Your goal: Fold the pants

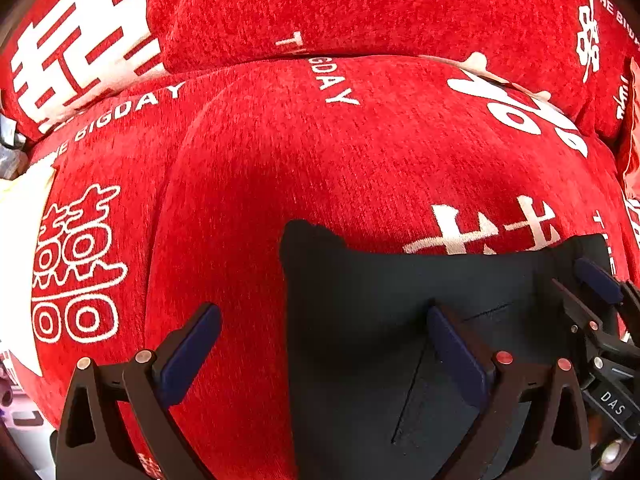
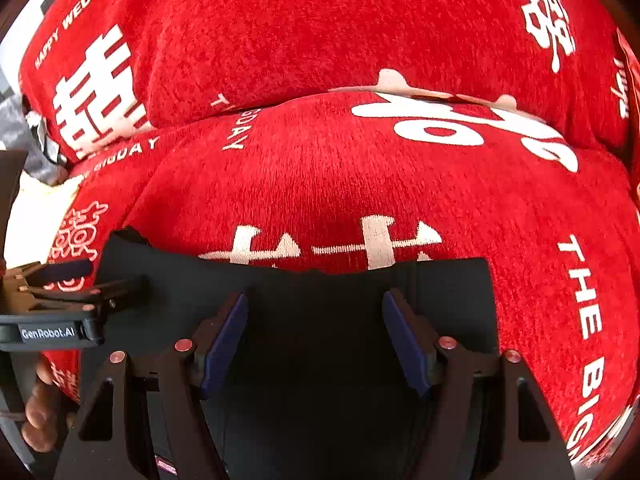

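Note:
Black pants (image 1: 380, 320) lie flat on a red sofa seat; in the right wrist view they (image 2: 320, 340) fill the lower middle. My left gripper (image 1: 324, 320) is open, its left finger over red fabric, its right finger over the pants' left part. My right gripper (image 2: 316, 320) is open, both fingers just above the pants near their far edge. The right gripper shows at the right edge of the left wrist view (image 1: 600, 308). The left gripper shows at the left of the right wrist view (image 2: 80, 284).
The red sofa seat cushion (image 1: 320, 152) carries white characters and "THE BIGDAY" lettering. A red back cushion (image 2: 320, 20) rises behind it. A white surface (image 1: 16, 240) lies at the left, with grey clutter (image 2: 24, 136) beyond it.

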`<state>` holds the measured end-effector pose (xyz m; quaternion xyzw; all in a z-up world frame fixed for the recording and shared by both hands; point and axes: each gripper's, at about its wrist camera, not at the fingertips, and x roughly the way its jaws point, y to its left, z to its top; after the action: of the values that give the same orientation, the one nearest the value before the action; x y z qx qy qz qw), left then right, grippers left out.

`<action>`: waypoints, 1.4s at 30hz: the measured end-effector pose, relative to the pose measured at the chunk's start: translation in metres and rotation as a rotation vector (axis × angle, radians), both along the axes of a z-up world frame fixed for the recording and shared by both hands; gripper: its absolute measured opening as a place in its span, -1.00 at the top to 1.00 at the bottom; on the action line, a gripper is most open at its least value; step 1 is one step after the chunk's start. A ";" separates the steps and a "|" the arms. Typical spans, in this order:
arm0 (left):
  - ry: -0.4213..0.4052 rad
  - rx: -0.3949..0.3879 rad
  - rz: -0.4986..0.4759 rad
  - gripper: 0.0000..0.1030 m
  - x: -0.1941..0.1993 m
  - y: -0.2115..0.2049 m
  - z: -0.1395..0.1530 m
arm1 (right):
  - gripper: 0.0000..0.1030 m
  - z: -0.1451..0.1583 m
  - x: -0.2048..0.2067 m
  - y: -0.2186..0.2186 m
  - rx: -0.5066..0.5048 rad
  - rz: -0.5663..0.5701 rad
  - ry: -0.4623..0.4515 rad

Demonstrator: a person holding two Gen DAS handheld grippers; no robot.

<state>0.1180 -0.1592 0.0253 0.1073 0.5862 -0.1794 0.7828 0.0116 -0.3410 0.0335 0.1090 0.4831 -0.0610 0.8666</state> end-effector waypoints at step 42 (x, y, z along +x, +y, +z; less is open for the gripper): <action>0.022 -0.123 -0.090 -1.00 -0.108 0.086 -0.009 | -0.79 -0.002 -0.131 0.051 -0.207 -0.030 0.045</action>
<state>0.0100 -0.0730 0.0161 0.0833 0.5770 -0.2514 0.7726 -0.1193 -0.2905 0.0315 0.0247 0.4920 -0.1259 0.8611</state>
